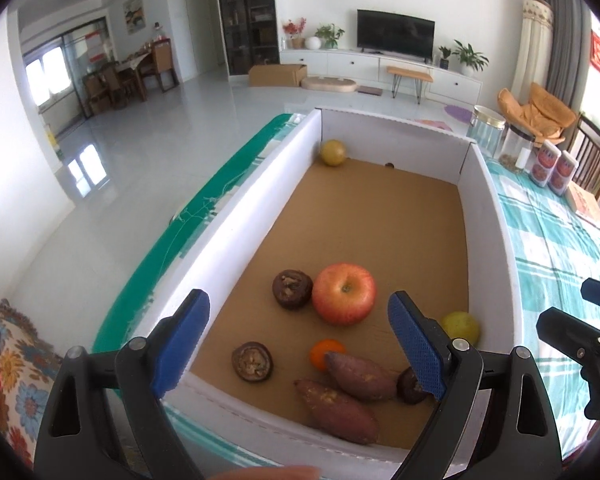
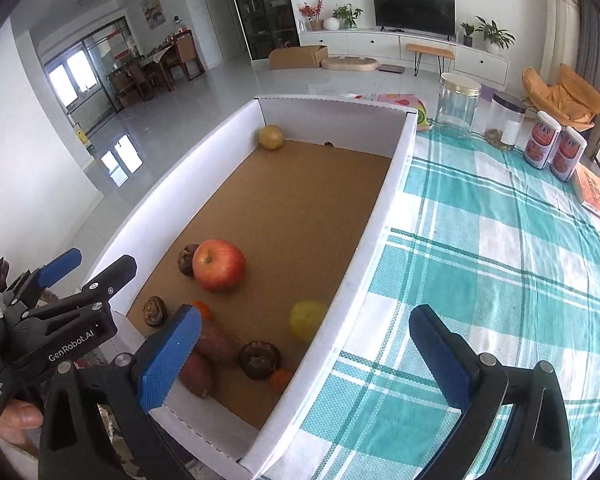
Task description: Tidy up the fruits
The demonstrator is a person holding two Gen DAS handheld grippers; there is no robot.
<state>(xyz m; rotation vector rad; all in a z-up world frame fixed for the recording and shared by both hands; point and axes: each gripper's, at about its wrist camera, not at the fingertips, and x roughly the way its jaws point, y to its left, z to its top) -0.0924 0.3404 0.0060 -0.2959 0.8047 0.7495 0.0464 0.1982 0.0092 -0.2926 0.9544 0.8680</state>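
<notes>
Hovering at the near rim of a white-walled cardboard box with a brown floor [image 1: 236, 216], the left gripper with blue ridged pads [image 1: 298, 344] is spread wide and holds nothing. Its right pad hides part of a dark brown wrinkled fruit [image 1: 408, 388] at lower centre and the edge of a yellow-green round fruit [image 1: 462, 326] against the box's right wall. Two reddish-brown sweet potatoes [image 1: 348, 392] lie touching near the bottom edge, one overlapping a small orange citrus [image 1: 324, 352]. A red-and-yellow apple [image 1: 344, 299] sits mid-frame, touching a second dark brown fruit [image 1: 292, 289]; a third [image 1: 252, 361] rests apart at lower left. A yellow-brown round fruit [image 1: 333, 153] occupies the far left corner, beside a tiny dark speck too small to identify.

In the right wrist view, the right gripper [image 2: 306, 360], also spread and empty, straddles the box's right wall, one pad over the sweet potatoes, the other above a teal-and-white checked tablecloth [image 2: 500, 264]. A second small orange fruit [image 2: 280, 380] shows partly behind the wall. The box's middle and far floor lie bare, as does the cloth at centre right. Two clear jars [image 2: 458, 106], two red-labelled canisters [image 2: 554, 152] and an orange book [image 2: 598, 198], cut off by the frame, line the upper right.
</notes>
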